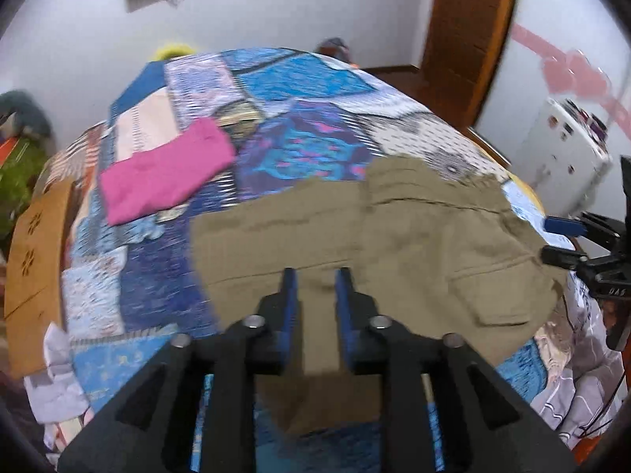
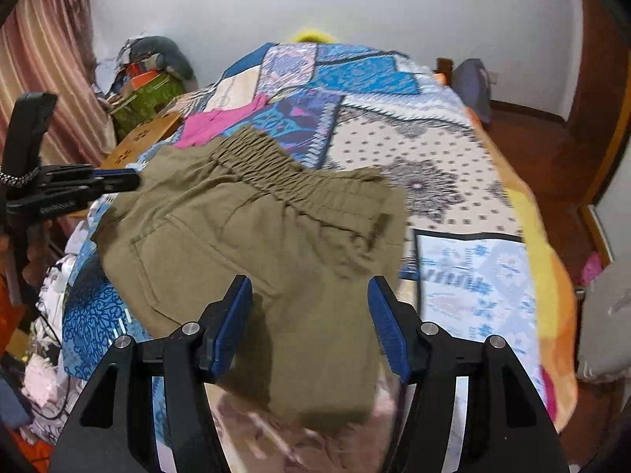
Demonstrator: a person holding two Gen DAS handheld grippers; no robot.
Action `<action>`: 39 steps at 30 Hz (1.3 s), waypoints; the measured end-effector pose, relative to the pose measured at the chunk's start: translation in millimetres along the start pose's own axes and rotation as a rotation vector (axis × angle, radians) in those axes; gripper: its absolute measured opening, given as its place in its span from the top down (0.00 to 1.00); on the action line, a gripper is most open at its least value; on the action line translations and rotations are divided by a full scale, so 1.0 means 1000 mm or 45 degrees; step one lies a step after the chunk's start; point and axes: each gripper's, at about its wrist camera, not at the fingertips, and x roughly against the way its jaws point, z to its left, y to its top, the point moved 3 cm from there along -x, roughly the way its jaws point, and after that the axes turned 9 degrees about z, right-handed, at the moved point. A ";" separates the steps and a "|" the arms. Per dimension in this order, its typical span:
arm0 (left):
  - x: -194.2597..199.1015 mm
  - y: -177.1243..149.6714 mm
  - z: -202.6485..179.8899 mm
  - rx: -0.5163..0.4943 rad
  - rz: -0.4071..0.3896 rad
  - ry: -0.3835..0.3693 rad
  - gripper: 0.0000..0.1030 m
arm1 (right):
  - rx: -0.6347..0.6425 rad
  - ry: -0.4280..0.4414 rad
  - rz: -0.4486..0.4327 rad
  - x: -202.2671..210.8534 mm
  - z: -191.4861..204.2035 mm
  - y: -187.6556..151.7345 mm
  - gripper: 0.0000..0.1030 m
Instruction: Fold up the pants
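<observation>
With both my left gripper (image 1: 315, 276) and right gripper (image 2: 309, 287) spread apart and holding nothing, the olive pants (image 1: 374, 244) lie rumpled on the bed (image 2: 453, 157) just ahead, so a careless pinch may catch one layer and skew the fold.

No text or label is clearly readable.

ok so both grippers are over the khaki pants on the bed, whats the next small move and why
Probably lower the right gripper and close it on the pant leg hanging over the near bed edge. Both the right and the left gripper are open with nothing held. The olive khaki pants lie partly folded on the patchwork quilt, so that dangling leg seems the next part to fold up.
</observation>
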 end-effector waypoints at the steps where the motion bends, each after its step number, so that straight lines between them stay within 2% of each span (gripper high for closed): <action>1: 0.002 -0.002 0.010 0.028 0.001 0.008 0.69 | -0.013 -0.012 -0.002 0.002 -0.004 -0.001 0.43; 4: 0.001 -0.010 0.034 0.096 0.019 0.042 0.53 | -0.058 -0.045 0.005 0.001 -0.015 -0.005 0.40; 6: -0.003 -0.016 0.042 0.118 0.034 0.046 0.50 | -0.089 -0.057 0.020 -0.003 -0.022 -0.011 0.40; 11: -0.021 -0.028 0.044 0.154 0.081 -0.036 0.38 | -0.177 0.005 0.069 -0.017 -0.030 -0.025 0.39; 13: -0.031 -0.028 0.040 0.155 0.112 -0.064 0.37 | -0.213 0.027 0.060 -0.019 -0.032 -0.025 0.34; 16: -0.045 -0.026 0.031 0.140 0.144 -0.084 0.37 | -0.220 0.051 0.060 -0.022 -0.030 -0.020 0.33; 25: -0.060 -0.010 0.030 0.179 0.147 -0.183 0.37 | -0.308 0.216 0.085 -0.042 -0.044 -0.005 0.30; 29: -0.065 -0.005 0.032 0.204 0.143 -0.204 0.37 | -0.296 0.246 0.080 -0.046 -0.043 0.002 0.31; 34: -0.064 -0.004 0.032 0.209 0.141 -0.224 0.39 | -0.328 0.322 0.079 -0.048 -0.045 0.005 0.51; 37: -0.062 -0.006 0.034 0.205 0.156 -0.212 0.55 | -0.337 0.332 0.081 -0.044 -0.047 0.002 0.60; 39: -0.059 -0.007 0.036 0.214 0.156 -0.233 0.63 | -0.359 0.362 0.091 -0.042 -0.050 -0.003 0.62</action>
